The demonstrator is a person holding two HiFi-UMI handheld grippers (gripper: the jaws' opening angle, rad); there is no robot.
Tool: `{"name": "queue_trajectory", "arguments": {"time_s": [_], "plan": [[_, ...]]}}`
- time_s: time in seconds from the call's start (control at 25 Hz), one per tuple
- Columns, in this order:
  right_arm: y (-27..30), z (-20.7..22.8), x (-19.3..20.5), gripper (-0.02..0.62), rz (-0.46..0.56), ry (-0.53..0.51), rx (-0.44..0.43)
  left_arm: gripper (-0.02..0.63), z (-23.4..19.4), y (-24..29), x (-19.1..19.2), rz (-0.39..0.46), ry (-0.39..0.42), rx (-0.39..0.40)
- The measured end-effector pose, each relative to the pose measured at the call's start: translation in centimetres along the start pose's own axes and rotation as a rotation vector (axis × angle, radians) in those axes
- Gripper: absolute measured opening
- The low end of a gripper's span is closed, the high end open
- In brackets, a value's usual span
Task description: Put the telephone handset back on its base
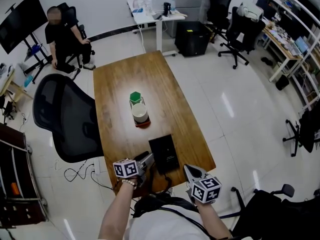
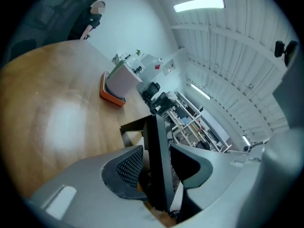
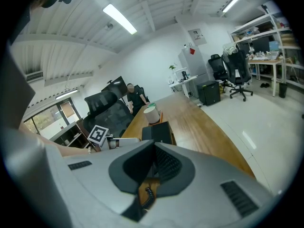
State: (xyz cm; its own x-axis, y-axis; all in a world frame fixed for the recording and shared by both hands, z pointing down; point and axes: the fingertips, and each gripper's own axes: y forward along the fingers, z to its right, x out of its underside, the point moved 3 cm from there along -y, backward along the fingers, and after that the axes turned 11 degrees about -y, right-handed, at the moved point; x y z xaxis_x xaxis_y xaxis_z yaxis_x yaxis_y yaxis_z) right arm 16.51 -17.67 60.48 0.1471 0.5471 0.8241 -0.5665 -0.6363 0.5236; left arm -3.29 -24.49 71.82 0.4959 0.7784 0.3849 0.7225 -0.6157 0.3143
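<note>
The telephone base (image 1: 167,153) stands at the near edge of the tabletop (image 1: 120,84), a little toward the near right corner. The handset (image 2: 157,167) is at the left side of this base and seems to lie on it. The left gripper (image 1: 144,162) reaches it from the left. In the left gripper view its jaws stand wide, with the black handset upright between them, and the pads do not press it.

The right gripper (image 3: 153,144) hangs just before the near right corner. Its jaws are together, with nothing between them. Below them, the coiled cord (image 3: 149,194) is visible.

In the middle of the tabletop, a white cup (image 1: 140,112) stands on a red coaster (image 1: 143,125).
</note>
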Motion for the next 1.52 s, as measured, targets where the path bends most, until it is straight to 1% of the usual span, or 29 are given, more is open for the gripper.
{"name": "queue_trajectory", "arguments": {"time_s": [0.08, 0.12, 0.2, 0.28, 0.32, 0.4, 0.44, 0.52, 0.6, 0.8, 0.92, 1.0, 1.16, 1.52], "plan": [[0.2, 0.1, -0.1, 0.0, 0.002, -0.001, -0.005, 0.186, 0.6, -2.3, -1.0, 0.077, 0.021, -0.031], [0.3, 0.1, -0.3, 0.0, 0.005, -0.003, -0.008, 0.172, 0.9, -3.7, -1.5, 0.112, 0.039, -0.059], [0.6, 0.1, -0.6, 0.0, 0.008, -0.008, -0.016, 0.083, 1.7, -6.4, -1.9, 0.156, 0.1, -0.135], [1.0, -0.2, -0.7, 0.0, 0.009, -0.019, -0.027, 0.022, 2.7, -9.0, -1.9, 0.178, 0.167, -0.223], [1.2, -0.3, -0.9, 0.0, 0.009, -0.029, -0.033, 0.006, 3.1, -10.2, -1.9, 0.187, 0.184, -0.273], [1.6, -0.8, -1.3, 0.0, 0.008, -0.052, -0.038, 0.006, 3.7, -12.3, -1.8, 0.197, 0.192, -0.373], [1.8, -1.1, -1.6, 0.0, 0.01, -0.059, -0.037, 0.006, 4.2, -13.0, -1.8, 0.197, 0.204, -0.41], [1.8, -1.8, -2.4, 0.0, 0.021, -0.067, -0.032, 0.006, 5.7, -13.9, -1.8, 0.189, 0.26, -0.453], [1.7, -2.8, -3.4, 0.0, 0.036, -0.078, -0.03, 0.006, 7.6, -14.1, -1.8, 0.183, 0.305, -0.449], [0.8, -6.2, -5.2, 0.0, 0.059, -0.109, -0.025, 0.006, 12.4, -13.6, -0.2, 0.152, 0.344, -0.354], [0.0, -8.8, -5.9, 0.0, 0.078, -0.123, -0.024, 0.006, 14.0, -14.0, 0.7, 0.135, 0.394, -0.334], [-0.7, -10.4, -6.1, 0.0, 0.093, -0.122, -0.023, 0.006, 14.2, -14.5, 0.9, 0.122, 0.409, -0.325], [-1.7, -12.7, -5.5, 0.0, 0.106, -0.113, -0.007, 0.006, 14.0, -16.2, 1.1, 0.12, 0.404, -0.306], [-3.6, -12.7, -3.4, 0.002, 0.088, -0.088, 0.07, 0.006, 13.2, -17.9, 1.5, 0.13, 0.393, -0.289]]}}
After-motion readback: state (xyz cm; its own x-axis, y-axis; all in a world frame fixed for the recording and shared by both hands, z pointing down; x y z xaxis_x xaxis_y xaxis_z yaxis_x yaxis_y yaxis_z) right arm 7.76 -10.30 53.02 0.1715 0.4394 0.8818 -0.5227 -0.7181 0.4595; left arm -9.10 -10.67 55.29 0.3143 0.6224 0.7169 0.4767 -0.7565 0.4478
